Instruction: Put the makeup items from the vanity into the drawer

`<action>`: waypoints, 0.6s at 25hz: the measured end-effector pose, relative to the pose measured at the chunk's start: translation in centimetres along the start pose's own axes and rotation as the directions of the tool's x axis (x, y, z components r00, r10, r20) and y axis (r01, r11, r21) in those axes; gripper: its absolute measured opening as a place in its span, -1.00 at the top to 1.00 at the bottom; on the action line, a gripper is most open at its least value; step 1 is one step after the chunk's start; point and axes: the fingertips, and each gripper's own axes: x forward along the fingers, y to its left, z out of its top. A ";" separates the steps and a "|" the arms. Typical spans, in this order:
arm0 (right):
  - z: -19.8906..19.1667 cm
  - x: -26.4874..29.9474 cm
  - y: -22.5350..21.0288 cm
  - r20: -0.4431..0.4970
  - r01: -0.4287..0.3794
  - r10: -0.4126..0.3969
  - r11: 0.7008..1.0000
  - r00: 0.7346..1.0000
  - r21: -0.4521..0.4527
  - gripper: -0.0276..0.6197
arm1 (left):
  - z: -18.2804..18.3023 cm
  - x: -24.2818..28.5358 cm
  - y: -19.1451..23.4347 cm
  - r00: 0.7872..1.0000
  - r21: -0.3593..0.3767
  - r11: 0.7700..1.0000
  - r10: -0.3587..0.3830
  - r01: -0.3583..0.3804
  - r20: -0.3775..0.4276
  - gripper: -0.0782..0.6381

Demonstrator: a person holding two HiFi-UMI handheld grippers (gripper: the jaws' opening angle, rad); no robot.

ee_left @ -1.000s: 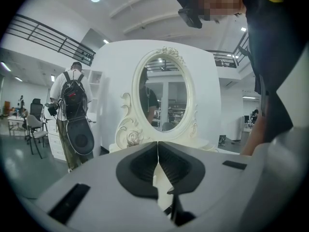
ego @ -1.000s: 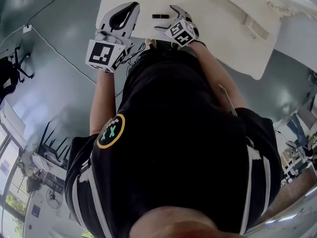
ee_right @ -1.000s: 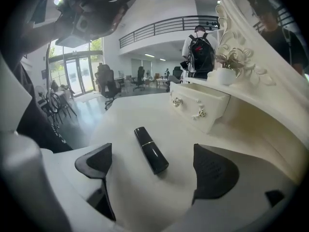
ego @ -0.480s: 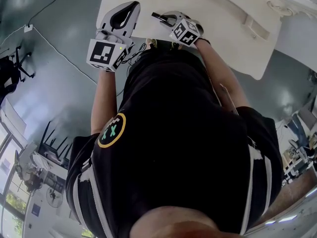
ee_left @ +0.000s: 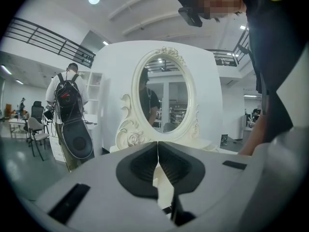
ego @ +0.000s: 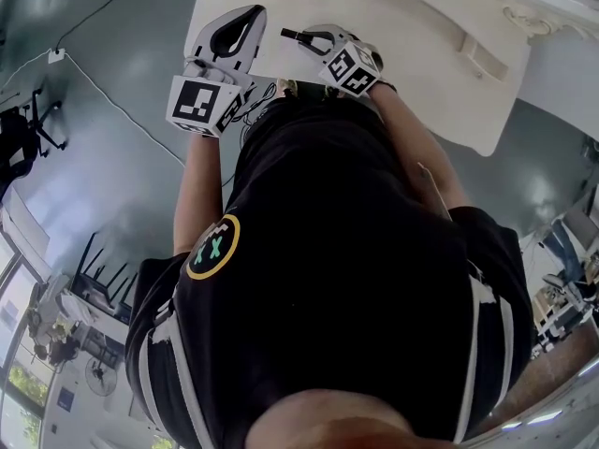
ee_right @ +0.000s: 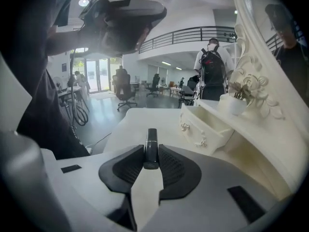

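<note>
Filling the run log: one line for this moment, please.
right gripper: jaws closing on slim black makeup tube | left gripper: jaws shut, empty | cream drawer: open

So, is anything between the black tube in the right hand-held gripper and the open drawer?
Nothing visible. The right hand-held gripper is closing its jaws on the tube, and only bare vanity top lies between it and the open drawer.

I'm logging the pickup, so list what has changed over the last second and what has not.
The right tongs moved in onto the black tube that lay loose on the vanity top and are closing on it, pads pressing its sides. The tube has turned slightly in the grip. The left tongs stayed shut and empty, in the same place beside them.
</note>
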 end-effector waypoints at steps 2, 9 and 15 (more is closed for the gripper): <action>2.0 -0.6 -1.4 0.036 0.022 -0.021 0.999 0.999 -0.024 0.55 | 0.1 0.2 0.1 1.000 0.003 1.000 -0.003 0.003 0.003 0.72; 8.4 -2.0 -8.9 0.128 0.133 -0.122 0.988 0.984 -0.078 0.55 | 0.5 0.5 0.4 1.000 0.009 1.000 0.000 -0.001 0.012 0.72; 8.6 0.2 -13.6 0.061 0.174 -0.168 0.979 0.984 -0.105 0.55 | 0.8 -0.3 1.1 1.000 0.014 1.000 0.023 -0.023 0.015 0.72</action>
